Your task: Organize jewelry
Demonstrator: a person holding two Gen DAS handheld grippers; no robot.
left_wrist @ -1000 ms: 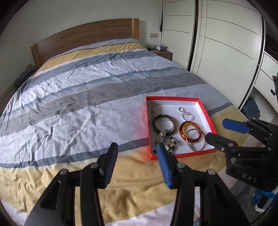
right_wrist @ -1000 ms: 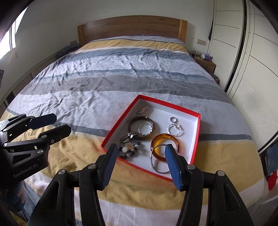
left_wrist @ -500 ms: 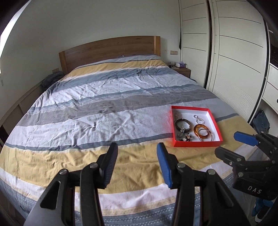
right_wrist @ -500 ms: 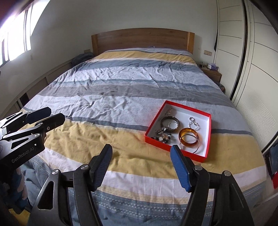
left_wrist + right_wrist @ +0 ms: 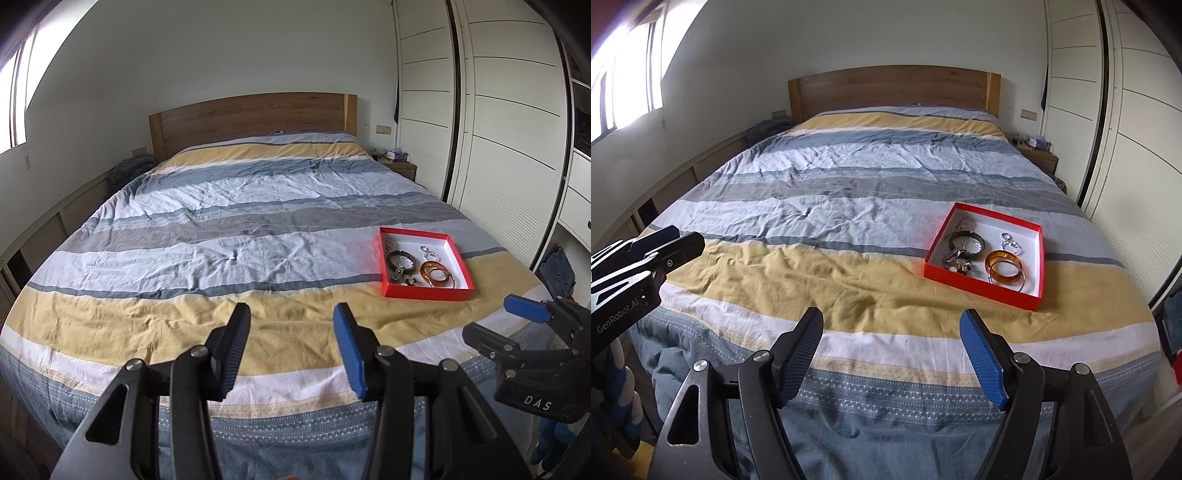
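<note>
A red tray [image 5: 428,296] with a white floor lies on the striped bed, to the right. In it are an amber bangle [image 5: 437,271], a dark bangle [image 5: 400,258], silver rings [image 5: 1010,242], a chain and a thin silver hoop. My left gripper [image 5: 291,310] hangs open over the bed's foot, well short of the tray and left of it. Over the same edge my right gripper [image 5: 892,319] has its jaws opening, and nothing is between them. Each gripper shows in the other's view: the right gripper [image 5: 491,319], the left gripper [image 5: 689,238].
The bed's striped duvet [image 5: 229,236] fills the middle, with a wooden headboard [image 5: 255,114] at the far end. White wardrobe doors [image 5: 498,129] line the right side. A bedside table [image 5: 1038,155] stands far right, and a window [image 5: 628,85] is at the left.
Both grippers have drawn back from the tray toward the foot of the bed, so the tray now looks smaller and farther. The right gripper's jaws have widened.
</note>
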